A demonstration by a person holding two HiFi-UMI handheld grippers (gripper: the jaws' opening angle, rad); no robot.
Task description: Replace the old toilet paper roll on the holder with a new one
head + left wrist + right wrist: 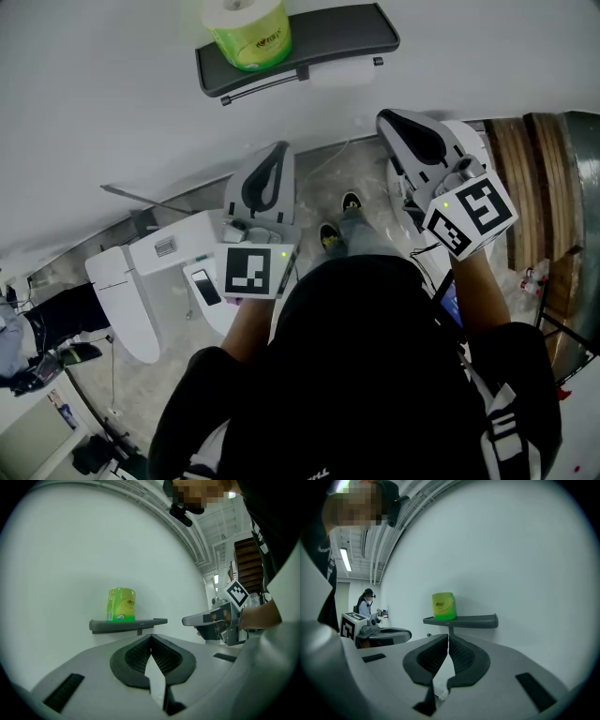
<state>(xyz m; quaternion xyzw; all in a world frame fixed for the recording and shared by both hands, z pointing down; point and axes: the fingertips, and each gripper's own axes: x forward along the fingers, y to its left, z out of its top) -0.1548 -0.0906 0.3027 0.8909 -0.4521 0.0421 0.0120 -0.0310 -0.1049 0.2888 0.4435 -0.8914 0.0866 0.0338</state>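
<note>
Nearest, head view: a person in a black top (375, 375) holds a grey two-jaw gripper in each hand, both pointing toward 12 o'clock at the plain white wall (112, 112).

Left gripper (277, 153), in its own view (151, 638): ribbed black pads clenched tip to tip, nothing between them. Its square-marker cube (255, 270) sits toward 6 o'clock of the jaws.

Right gripper (392, 120), in its own view (448, 638): pads likewise pressed together, empty. It is level with the left one, at its 3 o'clock and well apart.

Floor level: a white toilet with a side control panel (141, 272) at 8 o'clock in the head view; the person's dark shoes (336, 223) show between the grippers.

Farther out, at 12 o'clock: a dark grey wall shelf with rounded ends (347, 33), fixed to the wall.

Task item: a new toilet paper roll in yellow-green plastic wrap (248, 33) stands upright on the shelf's left end.
- From above, white paper and the core hole show at its top.
- The left gripper view (122, 604) and right gripper view (443, 605) show a small red-orange logo on the wrap.
- Neither gripper touches it.

Under the shelf a pale roll (345, 70) hangs behind a thin bar; no finer detail can be made out.

Farthest, right gripper view, 9 o'clock: a second person (365, 603).
</note>
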